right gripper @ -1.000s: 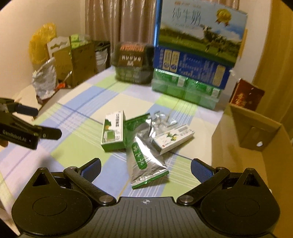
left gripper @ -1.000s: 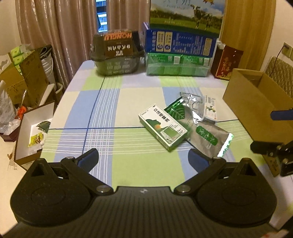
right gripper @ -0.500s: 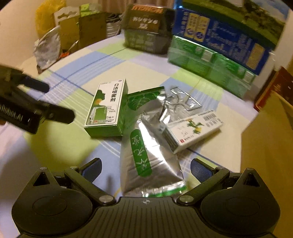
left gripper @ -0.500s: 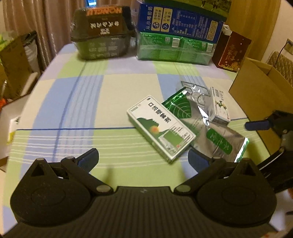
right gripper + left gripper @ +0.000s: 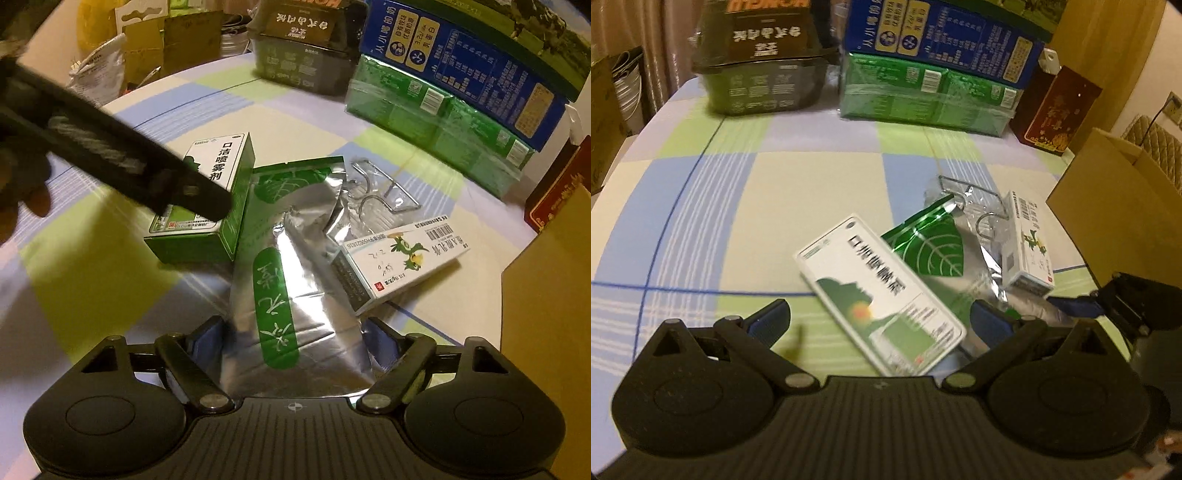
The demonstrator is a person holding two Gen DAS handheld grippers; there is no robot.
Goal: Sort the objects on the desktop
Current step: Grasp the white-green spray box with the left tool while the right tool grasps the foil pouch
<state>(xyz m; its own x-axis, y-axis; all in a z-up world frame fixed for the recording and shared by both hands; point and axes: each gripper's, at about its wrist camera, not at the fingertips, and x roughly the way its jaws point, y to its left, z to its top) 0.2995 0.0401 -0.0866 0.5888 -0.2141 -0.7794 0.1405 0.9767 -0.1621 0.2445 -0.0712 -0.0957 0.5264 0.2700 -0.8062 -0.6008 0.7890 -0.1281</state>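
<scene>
Left wrist view first: my left gripper (image 5: 879, 321) has its jaws spread wide, not pressing on anything. The green-and-white spray box (image 5: 879, 291) lies flat right between the fingers, one corner nearly at the camera. It looks like stiff, light cardboard, so I'd pinch it across the narrow sides.

Right wrist view: my right gripper (image 5: 295, 347) is closing, with the near end of the silver foil pouch (image 5: 295, 295) between the pads. I can't tell if they're pressing on it yet. The pouch is crinkly, slick and floppy, so I'd guess it'll sag and slide. I'd grab the near sealed edge. Ahead and to the right, a white medicine box (image 5: 402, 258) rests on the pouch, so lifting may tip it off.
</scene>
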